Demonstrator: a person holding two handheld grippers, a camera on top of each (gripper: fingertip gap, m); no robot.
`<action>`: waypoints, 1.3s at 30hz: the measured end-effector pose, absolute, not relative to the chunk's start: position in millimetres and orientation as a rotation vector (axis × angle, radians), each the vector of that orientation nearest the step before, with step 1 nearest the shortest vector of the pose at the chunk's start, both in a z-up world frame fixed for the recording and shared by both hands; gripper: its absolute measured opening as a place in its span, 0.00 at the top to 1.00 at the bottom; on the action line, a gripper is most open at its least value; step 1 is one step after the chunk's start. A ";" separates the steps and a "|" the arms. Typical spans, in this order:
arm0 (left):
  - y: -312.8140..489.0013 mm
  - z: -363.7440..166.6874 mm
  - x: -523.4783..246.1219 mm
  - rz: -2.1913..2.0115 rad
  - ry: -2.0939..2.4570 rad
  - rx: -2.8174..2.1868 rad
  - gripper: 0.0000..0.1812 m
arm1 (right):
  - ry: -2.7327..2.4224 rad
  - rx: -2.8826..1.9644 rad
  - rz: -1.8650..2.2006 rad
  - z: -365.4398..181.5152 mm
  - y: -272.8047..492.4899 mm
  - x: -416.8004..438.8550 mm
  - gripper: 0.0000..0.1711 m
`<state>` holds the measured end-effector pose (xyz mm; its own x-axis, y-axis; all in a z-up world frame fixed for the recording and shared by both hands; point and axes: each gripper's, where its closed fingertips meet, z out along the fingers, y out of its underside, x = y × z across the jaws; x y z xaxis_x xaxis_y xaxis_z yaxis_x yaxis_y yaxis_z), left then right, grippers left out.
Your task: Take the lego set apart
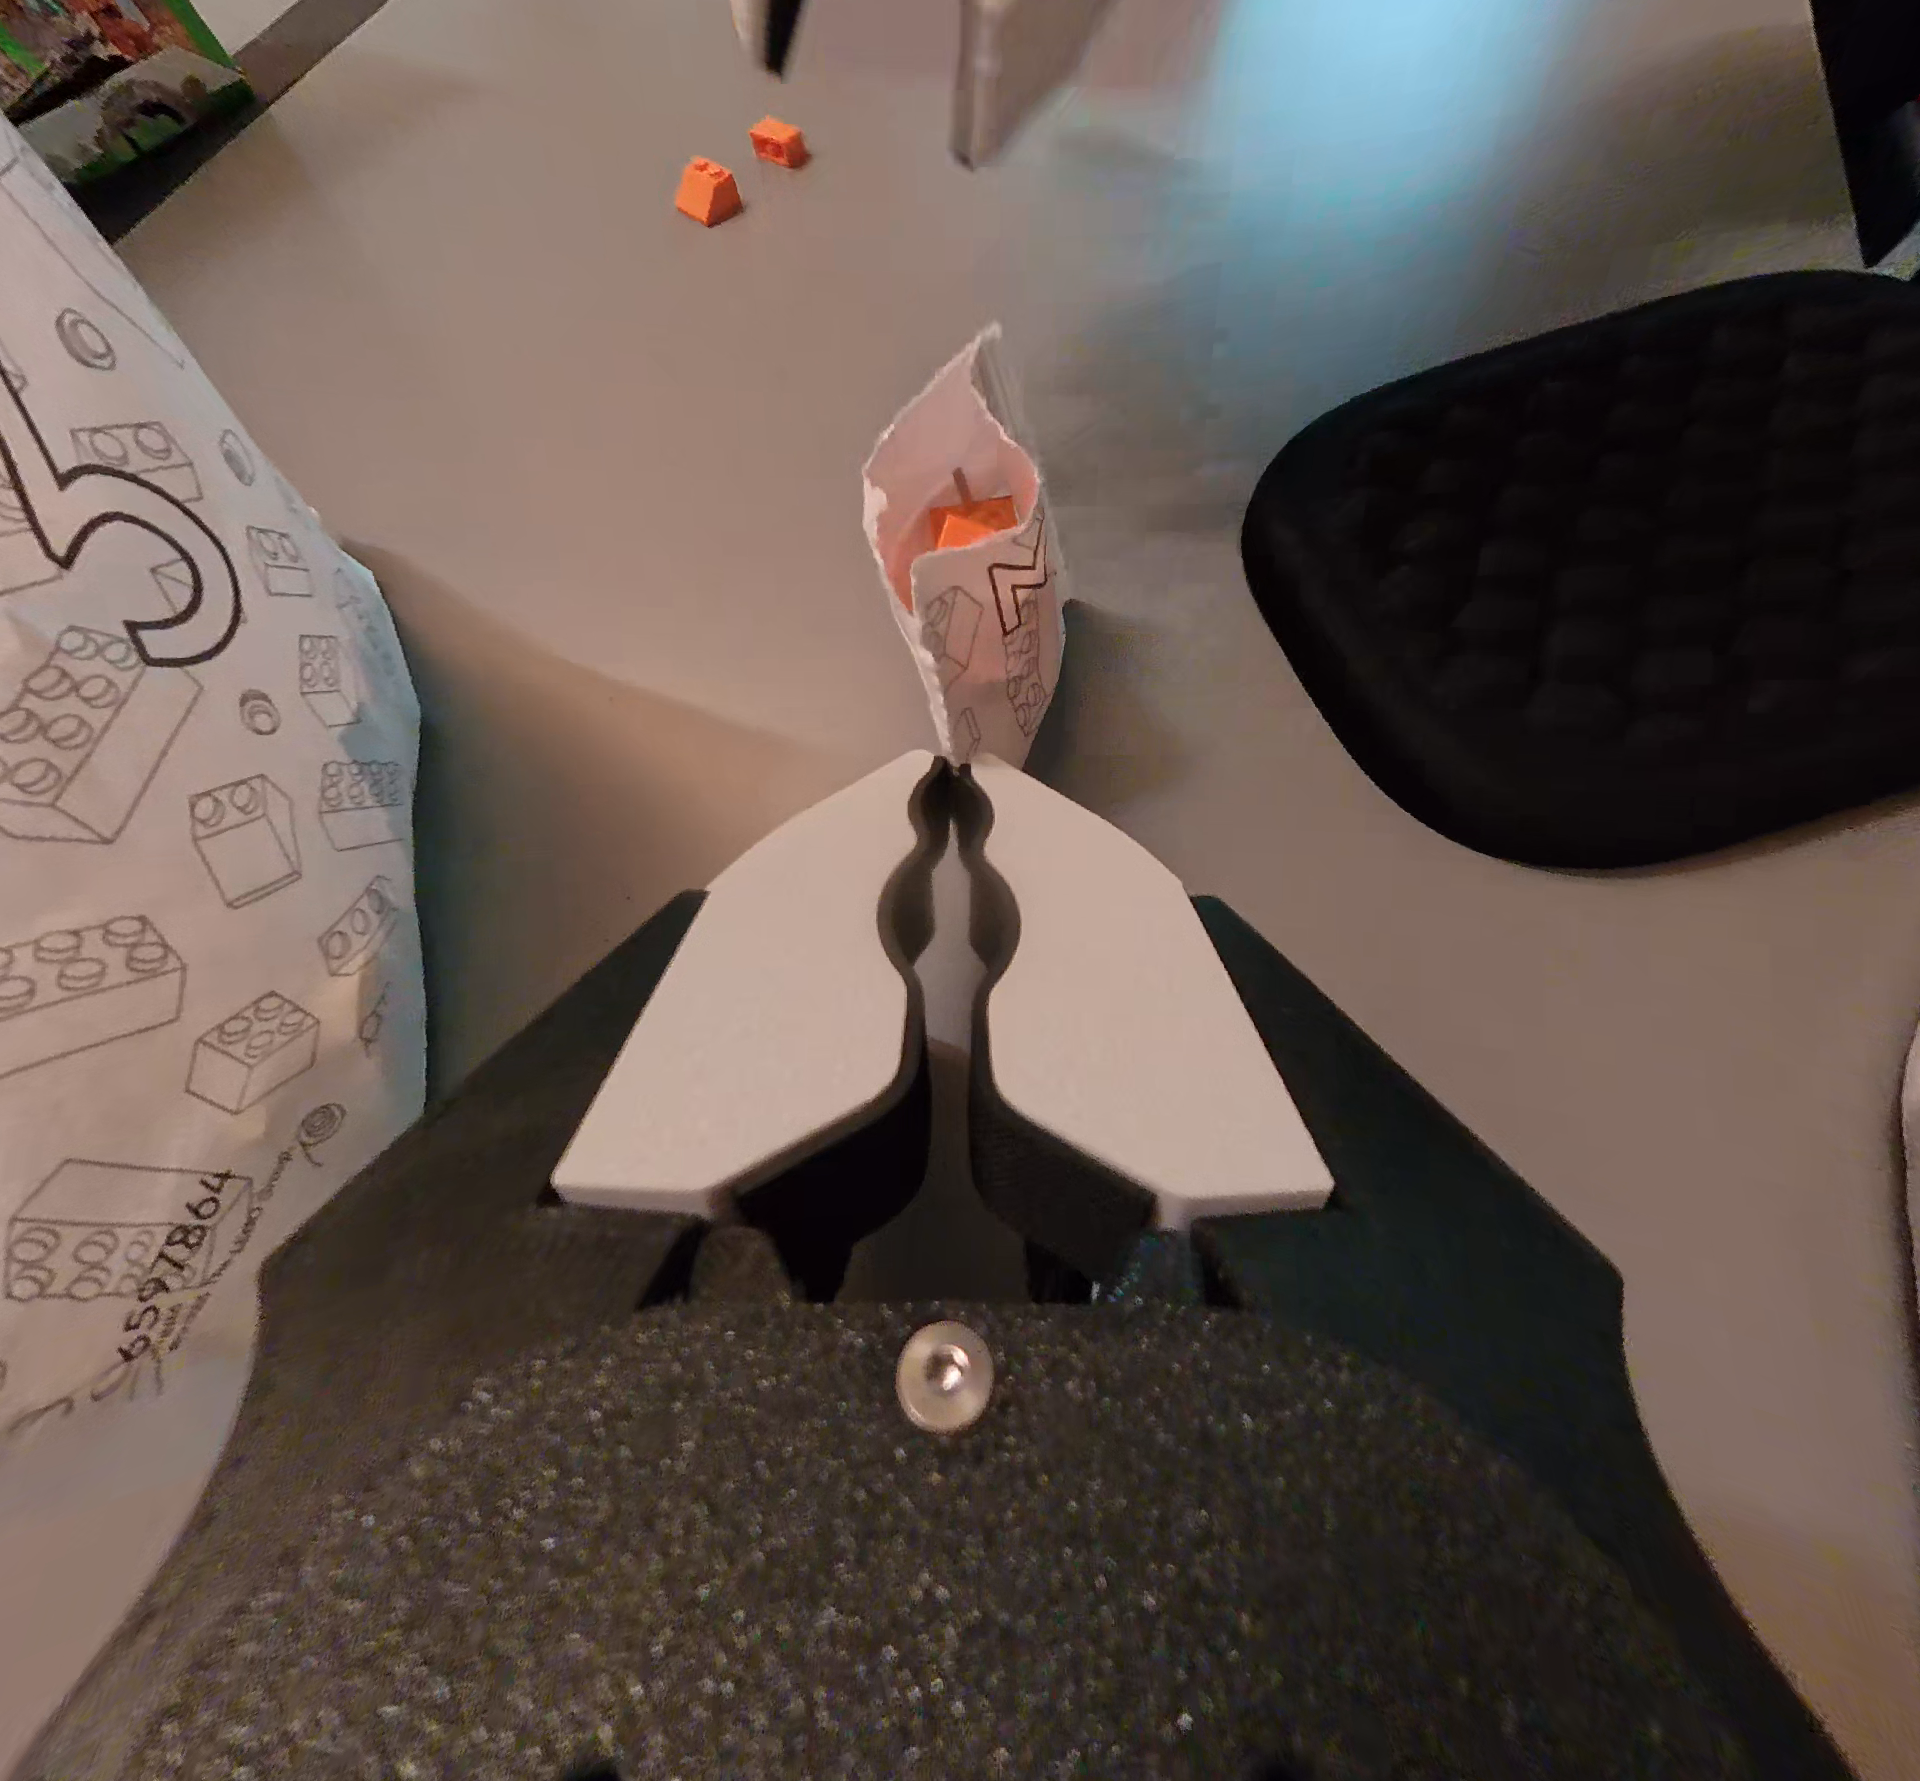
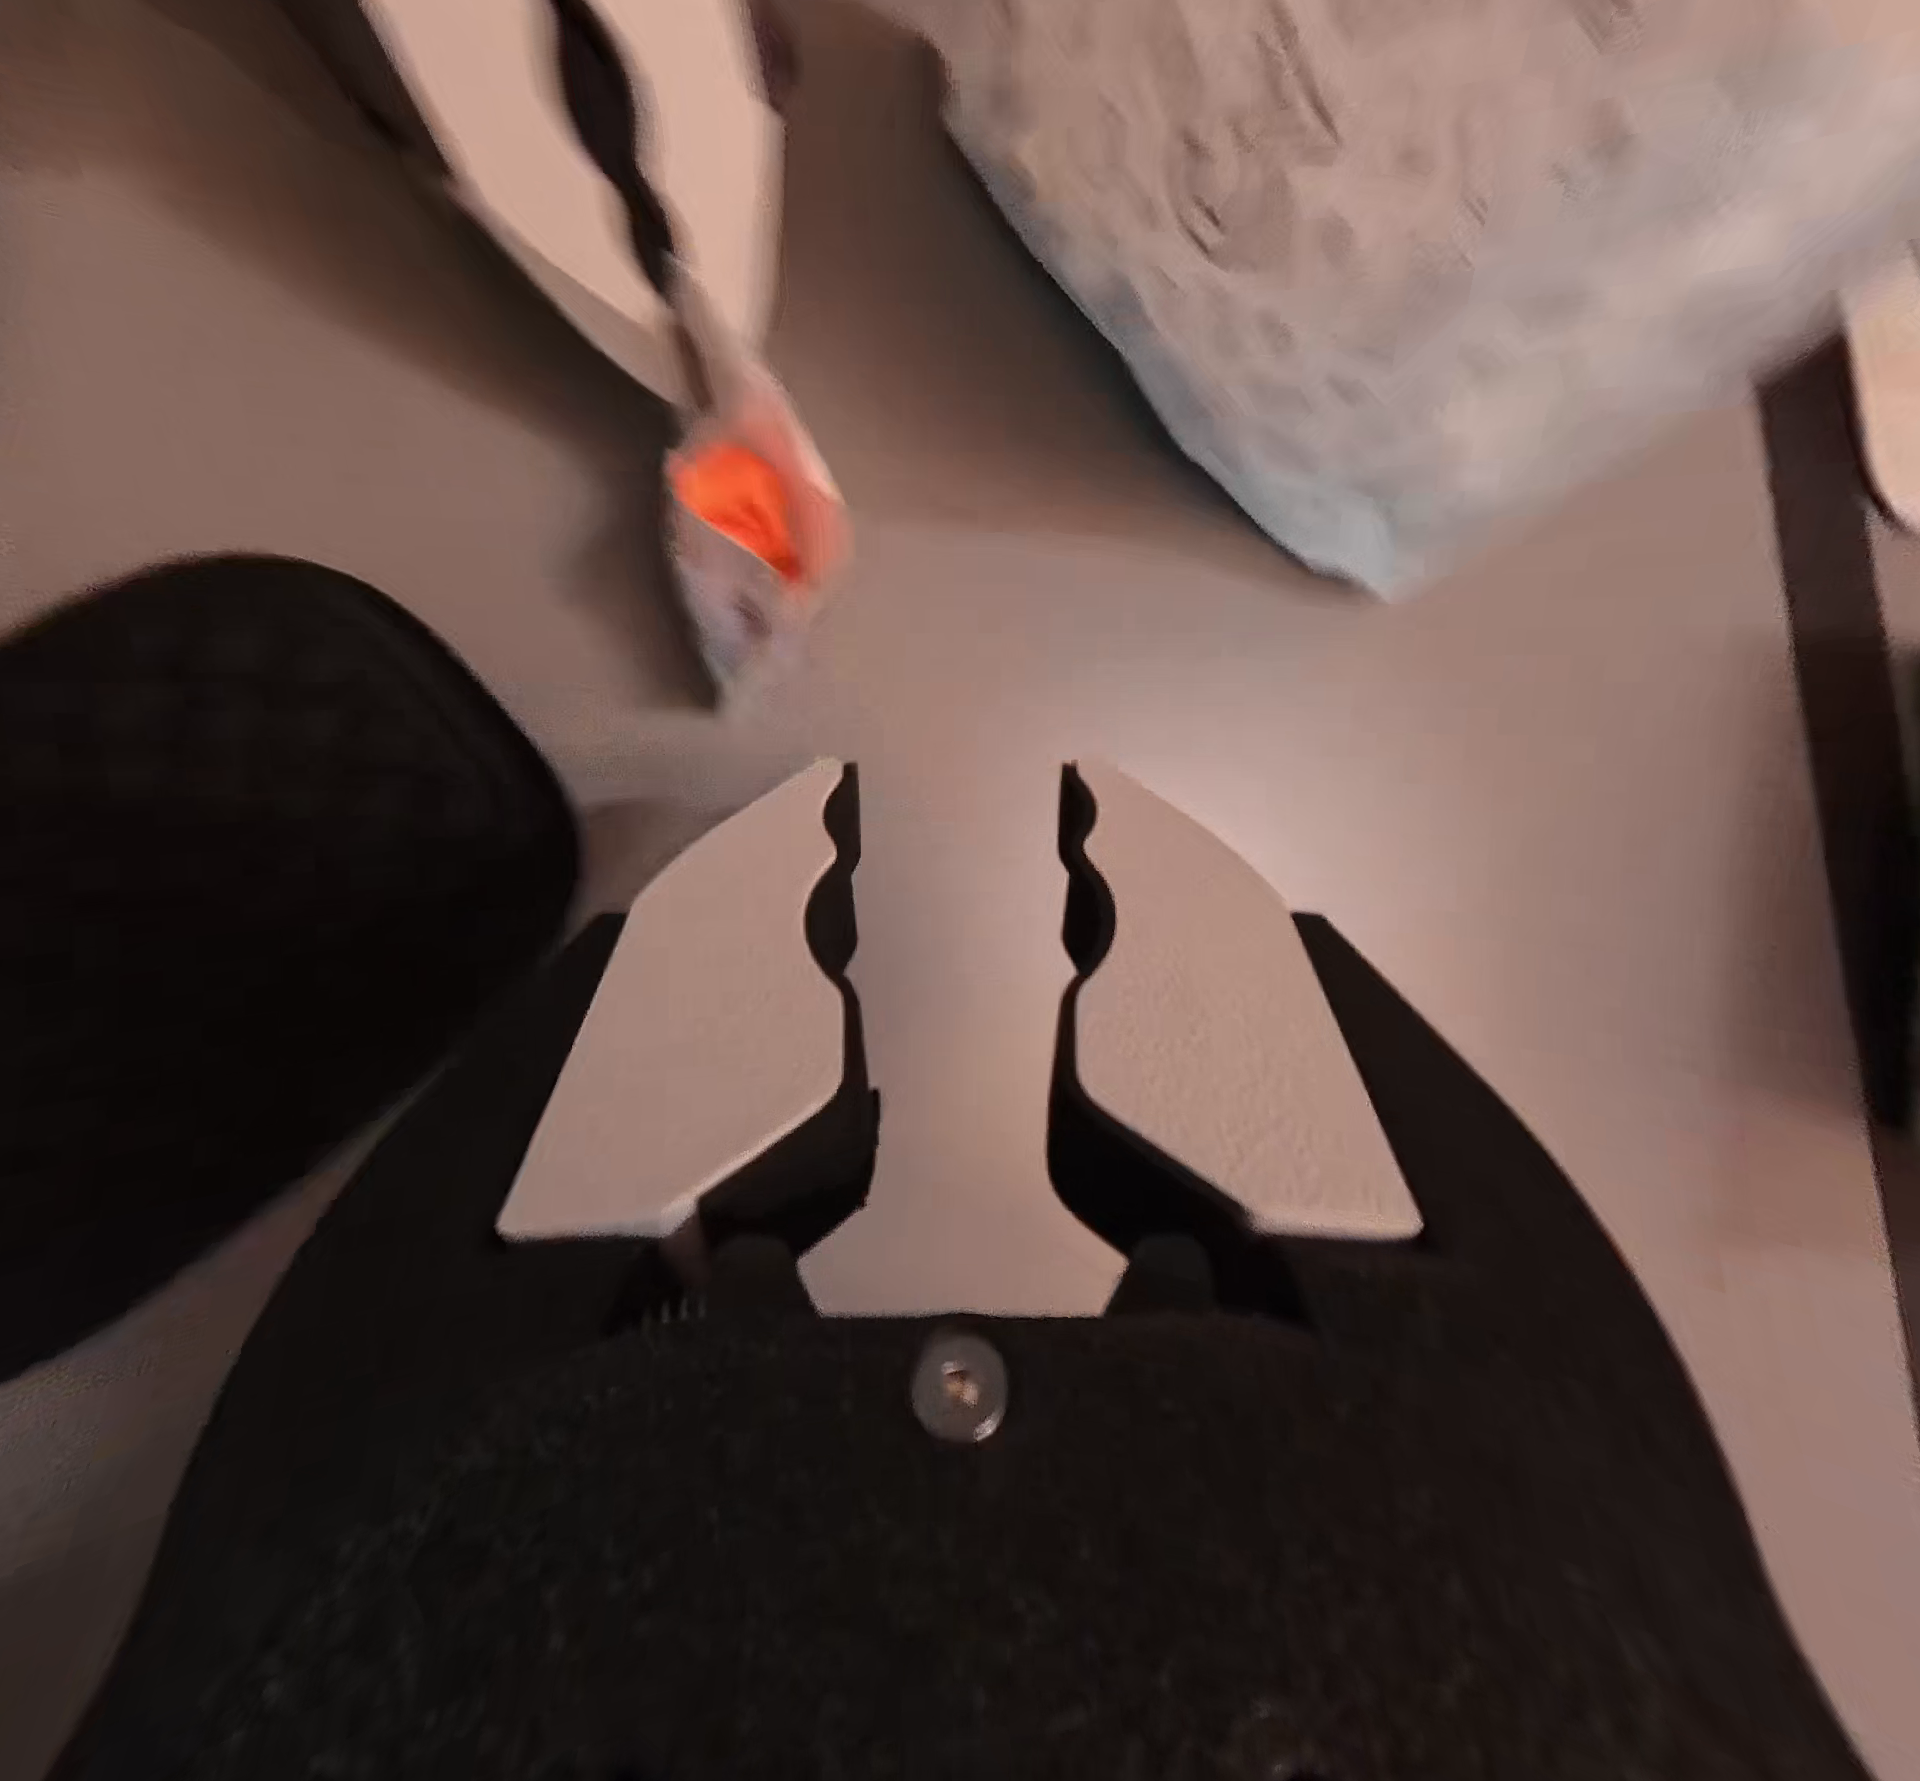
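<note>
- The small torn paper bag [image 1: 961, 578], thin, light and easily ripped, is pinched at its lower corner by the left gripper [image 1: 954, 773], mid-desk.
- An orange brick [image 1: 964, 526], hard and small, sits inside.
- The right gripper [image 2: 961, 786] is empty, jaws apart; through blur, the bag's far edge is probably the best hold.

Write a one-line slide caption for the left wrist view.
Left gripper pinches a torn paper bag holding orange bricks above the table; two loose orange bricks lie beyond.

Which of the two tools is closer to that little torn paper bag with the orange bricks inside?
Left. The left tool is shut on the small paper bag's bottom edge. The right tool is open, facing the bag's mouth without touching it.
</note>
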<state>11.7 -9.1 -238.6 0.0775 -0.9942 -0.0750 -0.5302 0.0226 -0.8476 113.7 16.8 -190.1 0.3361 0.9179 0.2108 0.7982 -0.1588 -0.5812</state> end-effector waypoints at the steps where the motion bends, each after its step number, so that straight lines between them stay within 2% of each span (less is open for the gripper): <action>1: -9.5 -239.0 11.9 -0.781 1.552 -1.605 1.00 | -1.435 -2.047 0.192 -193.5 29.3 138.3 0.79; 5: -11.0 -240.4 12.7 -0.777 1.566 -1.600 1.00 | -1.216 -2.280 0.073 -226.4 61.3 229.1 0.80; 10: -11.2 -240.7 12.8 -0.771 1.570 -1.593 1.00 | -1.026 -2.371 0.155 -257.8 84.1 267.5 0.78; 12: -10.5 -241.2 12.9 -0.769 1.568 -1.598 1.00 | -1.021 -2.397 0.220 -267.1 84.8 269.1 0.81; 13: -10.2 -241.2 12.8 -0.770 1.566 -1.600 1.00 | -1.010 -2.389 0.279 -265.7 84.6 265.8 0.90; 14: -9.9 -241.2 12.7 -0.770 1.564 -1.602 1.00 | -1.016 -2.397 0.299 -265.0 83.5 265.0 0.91; 17: -9.3 -242.0 12.9 -0.768 1.564 -1.605 1.00 | -1.100 -2.300 0.439 -241.4 71.0 225.8 0.91; 22: -9.7 -242.9 14.1 -0.772 1.570 -1.607 1.00 | -1.405 -1.958 0.651 -188.0 19.3 96.0 0.91; 25: -10.4 -242.0 13.5 -0.775 1.570 -1.600 1.00 | -1.551 -1.868 0.646 -188.1 -2.3 52.2 0.90; 29: -10.9 -241.8 12.6 -0.772 1.575 -1.593 1.00 | -1.652 -1.865 0.648 -200.2 -16.5 37.2 0.86; 35: -12.0 -241.3 11.8 -0.773 1.584 -1.583 1.00 | -1.541 -1.917 0.551 -184.0 4.6 75.6 0.82; 39: -13.0 -240.7 11.8 -0.773 1.588 -1.577 1.00 | -1.319 -2.122 0.195 -200.3 70.2 174.1 0.85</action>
<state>11.8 -13.0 -240.7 0.0460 -0.9943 -0.0958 -0.5379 0.0561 -0.8411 174.1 70.2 -200.3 0.4888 0.8507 0.1936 0.7582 -0.3045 -0.5765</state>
